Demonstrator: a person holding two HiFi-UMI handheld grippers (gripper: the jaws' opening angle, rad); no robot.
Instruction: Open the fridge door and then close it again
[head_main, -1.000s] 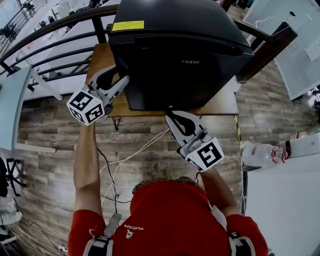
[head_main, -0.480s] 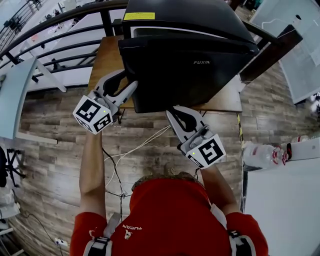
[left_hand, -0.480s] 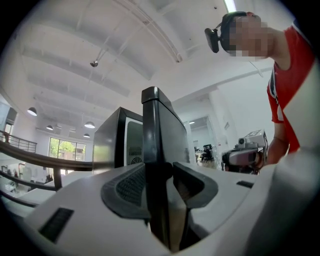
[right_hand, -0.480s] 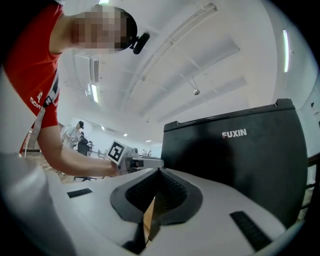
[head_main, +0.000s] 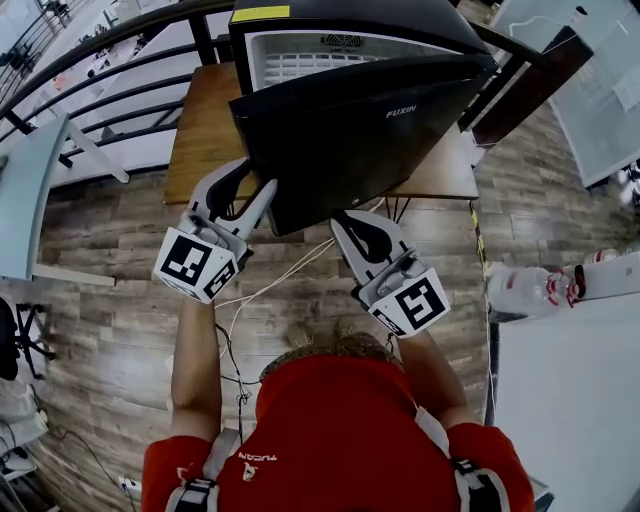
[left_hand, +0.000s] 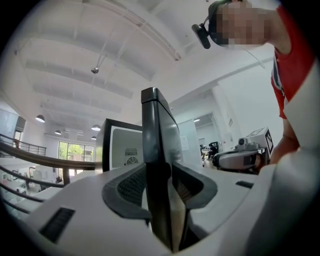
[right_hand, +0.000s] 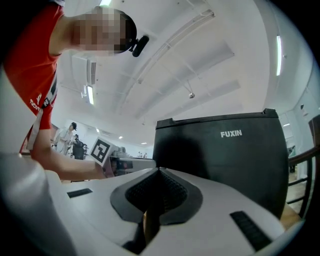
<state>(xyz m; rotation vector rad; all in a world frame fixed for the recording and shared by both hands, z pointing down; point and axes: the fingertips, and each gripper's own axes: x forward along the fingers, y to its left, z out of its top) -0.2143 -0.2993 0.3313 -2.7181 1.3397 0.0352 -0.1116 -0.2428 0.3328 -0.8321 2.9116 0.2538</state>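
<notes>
Fridge door (head_main: 370, 140) stands partly swung out from the black fridge (head_main: 400, 15) on the wooden worktop (head_main: 200, 130). In the head view its free edge is at the left and has come toward the person, its hinge side is at the right, and the pale interior (head_main: 320, 55) shows behind it. The left gripper (head_main: 243, 178) straddles that free edge. The right gripper (head_main: 345, 222) sits near the door's lower edge, in front of its face; whether it touches I cannot tell.

From the left gripper view the door's edge (left_hand: 157, 140) rises upright between the fingers (left_hand: 127, 187), which are closing on it. The pads appear to lie against both faces. The open cabinet (left_hand: 122, 147) lies beyond, to the left.

The right gripper view shows its fingers (right_hand: 165, 192) pressed together with nothing between them, and the door's outer face (right_hand: 225, 155) with its brand lettering ahead and apart.

The left hand, I judge, is the one placed to carry the door. Its edge runs vertically through the fingers, so swinging it wider means drawing toward the person, and shutting it means pushing back toward the cabinet.
</notes>
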